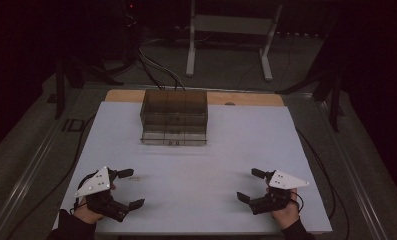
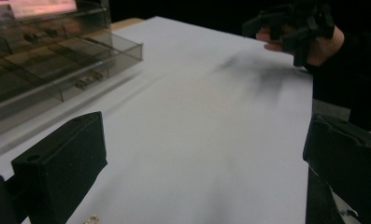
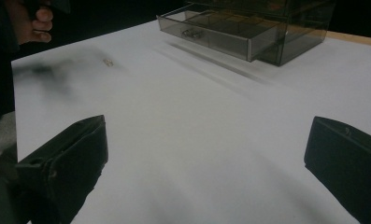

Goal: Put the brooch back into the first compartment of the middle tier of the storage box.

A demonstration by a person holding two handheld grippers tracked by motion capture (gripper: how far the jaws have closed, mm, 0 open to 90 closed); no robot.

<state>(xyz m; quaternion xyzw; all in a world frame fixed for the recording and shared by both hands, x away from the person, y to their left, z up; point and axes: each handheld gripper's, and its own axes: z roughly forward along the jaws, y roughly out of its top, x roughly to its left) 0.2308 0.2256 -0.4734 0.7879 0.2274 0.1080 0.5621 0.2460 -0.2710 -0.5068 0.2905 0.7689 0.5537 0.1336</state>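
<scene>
A smoky clear drawer cabinet [image 1: 173, 116] stands at the back middle of the white table top [image 1: 196, 165]. Its bottom drawer [image 3: 216, 33] is pulled out, and small dark items [image 3: 191, 33] lie in its compartments. My left gripper [image 1: 132, 188] rests open near the front left, nothing between its jaws. My right gripper [image 1: 248, 185] rests open near the front right, also holding nothing. A tiny pale ring-like object [image 3: 107, 62] lies on the table just beside the left gripper, also seen as the small object [image 2: 90, 219]. The drawer [image 2: 66, 70] sits to the upper left in the left gripper view.
A strip of bare wooden table edge [image 1: 246, 98] runs behind the cabinet. Beyond the table stand a white frame [image 1: 231, 30], black stands and cables on the dark floor. In the left gripper view the other hand [image 2: 309, 42] holds its gripper far off.
</scene>
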